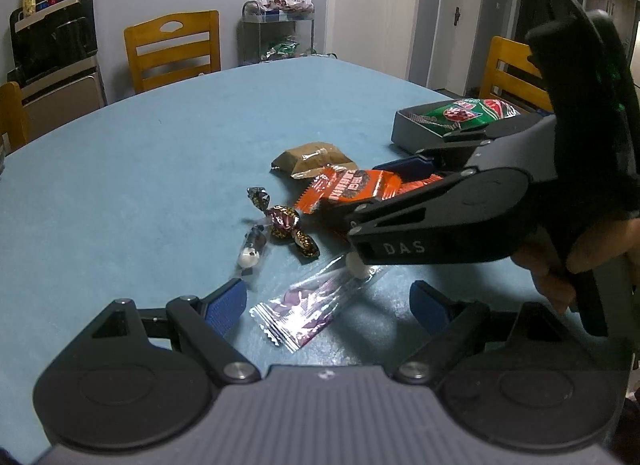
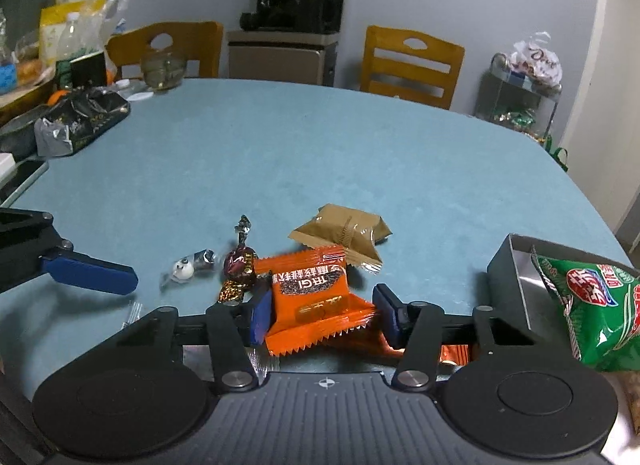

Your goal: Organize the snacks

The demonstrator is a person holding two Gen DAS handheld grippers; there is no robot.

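An orange snack packet (image 2: 308, 297) lies on the blue table (image 2: 320, 153), and my right gripper (image 2: 322, 315) is shut on it, one blue pad against each side. The left wrist view shows that gripper (image 1: 360, 201) coming in from the right over the same packet (image 1: 352, 185). My left gripper (image 1: 326, 297) is open above a clear purple wrapper (image 1: 312, 305) without touching it; one of its fingers (image 2: 92, 269) shows at the left. A brown packet (image 2: 344, 231), dark twisted candies (image 2: 240, 265) and a white-ball candy (image 2: 184, 269) lie close by.
A grey tray (image 2: 508, 265) holding a green bag (image 2: 592, 305) stands to the right of the snacks. Dark bags and bottles (image 2: 80, 113) crowd the table's far left. Wooden chairs (image 2: 412, 61) and a wire cart (image 1: 276, 33) stand beyond the table.
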